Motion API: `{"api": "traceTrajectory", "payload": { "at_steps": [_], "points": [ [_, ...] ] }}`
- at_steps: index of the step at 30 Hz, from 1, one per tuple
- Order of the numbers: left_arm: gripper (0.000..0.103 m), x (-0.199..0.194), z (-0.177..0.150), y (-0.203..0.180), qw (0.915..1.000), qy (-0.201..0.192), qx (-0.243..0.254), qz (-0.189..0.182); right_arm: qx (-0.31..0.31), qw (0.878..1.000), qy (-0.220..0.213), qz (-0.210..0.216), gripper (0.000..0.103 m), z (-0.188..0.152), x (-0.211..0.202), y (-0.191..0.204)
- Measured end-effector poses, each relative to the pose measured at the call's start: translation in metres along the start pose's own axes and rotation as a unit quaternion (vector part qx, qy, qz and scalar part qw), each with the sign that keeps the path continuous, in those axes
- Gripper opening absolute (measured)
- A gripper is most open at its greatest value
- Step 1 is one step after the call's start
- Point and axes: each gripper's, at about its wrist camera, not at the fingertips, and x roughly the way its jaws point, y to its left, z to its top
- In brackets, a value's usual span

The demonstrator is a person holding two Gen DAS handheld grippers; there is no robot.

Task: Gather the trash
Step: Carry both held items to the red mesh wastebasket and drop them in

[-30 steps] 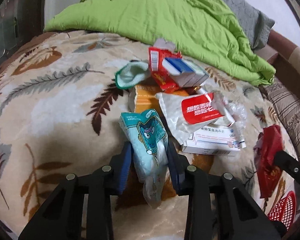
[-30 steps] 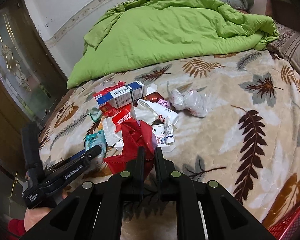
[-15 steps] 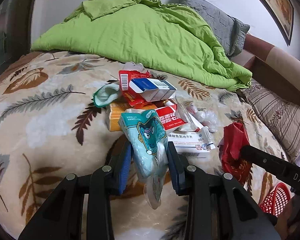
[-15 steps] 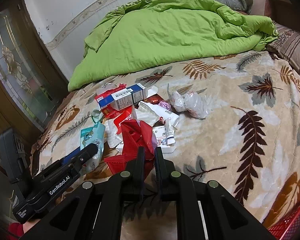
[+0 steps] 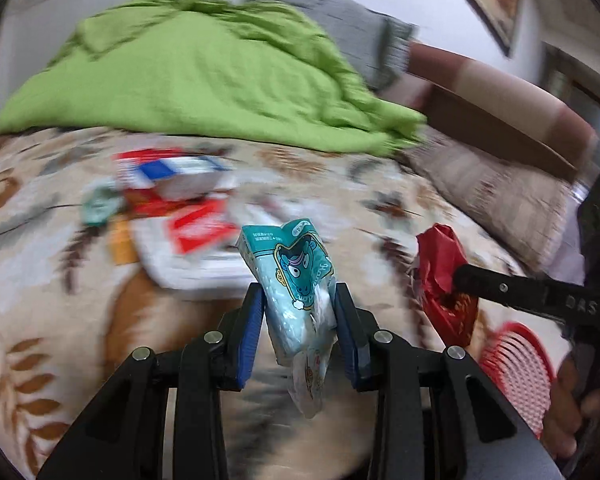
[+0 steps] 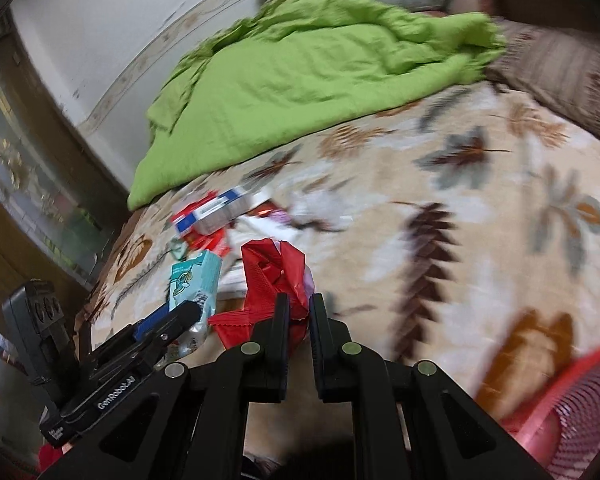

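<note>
Left wrist view shows your left gripper (image 5: 300, 320) clamped on a teal packet (image 5: 296, 280), its blue pads pressing both sides while the crinkled tail hangs below them, clear of the patterned blanket (image 5: 52, 304). Your right gripper (image 6: 299, 312) is pinched tight on a crumpled red wrapper (image 6: 276, 272), which also hangs off the bed. So you have two pieces in hand and neither is binned yet. A red basket (image 6: 572, 392) sits at the near edge of the bed, low on the right in both views, and looks like the place for them, though nothing can be made out inside it from here. Most of the job is left: the pile of trash (image 5: 180, 208) lies on the blanket beyond the teal packet, with a blue and white box, red and white wrappers, a flat white box and something orange under them, all too blurred to count. A bit of clear plastic seems to lie to its right, but you cannot be sure. The green quilt (image 5: 204, 80) behind the pile is bedding, not trash.
</note>
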Motion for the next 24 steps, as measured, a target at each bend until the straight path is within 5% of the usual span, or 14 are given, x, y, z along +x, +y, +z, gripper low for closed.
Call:
{"api": "traceTrajectory", "payload": {
  "at_steps": [5, 10, 17, 19, 21, 24],
  "points": [
    [0.035, 0.0, -0.001, -0.073, 0.9935, 0.025, 0.058, -0.094, 0.039, 0.998, -0.016, -0.052, 0.01, -0.012, -0.068, -0.056],
    [0.036, 0.011, -0.013, -0.151, 0.9749, 0.075, 0.105, -0.181, 0.083, 0.989, -0.021, -0.121, 0.01, -0.036, -0.123, -0.111],
    [0.042, 0.039, -0.043, -0.224, 0.952, 0.147, 0.142, -0.228, 0.128, 0.975, 0.001, -0.184, 0.013, -0.073, -0.155, -0.163],
    [0.053, 0.041, -0.048, -0.235, 0.9494, 0.153, 0.153, -0.228, 0.137, 0.972, 0.005, -0.189, 0.024, -0.078, -0.159, -0.17],
    [0.06, 0.043, -0.048, -0.238, 0.9489, 0.155, 0.152, -0.229, 0.141, 0.969, -0.003, -0.202, 0.054, -0.081, -0.167, -0.175],
    [0.066, 0.04, -0.048, -0.238, 0.9497, 0.157, 0.144, -0.229, 0.132, 0.968, -0.016, -0.213, 0.059, -0.08, -0.174, -0.174]
  ]
}}
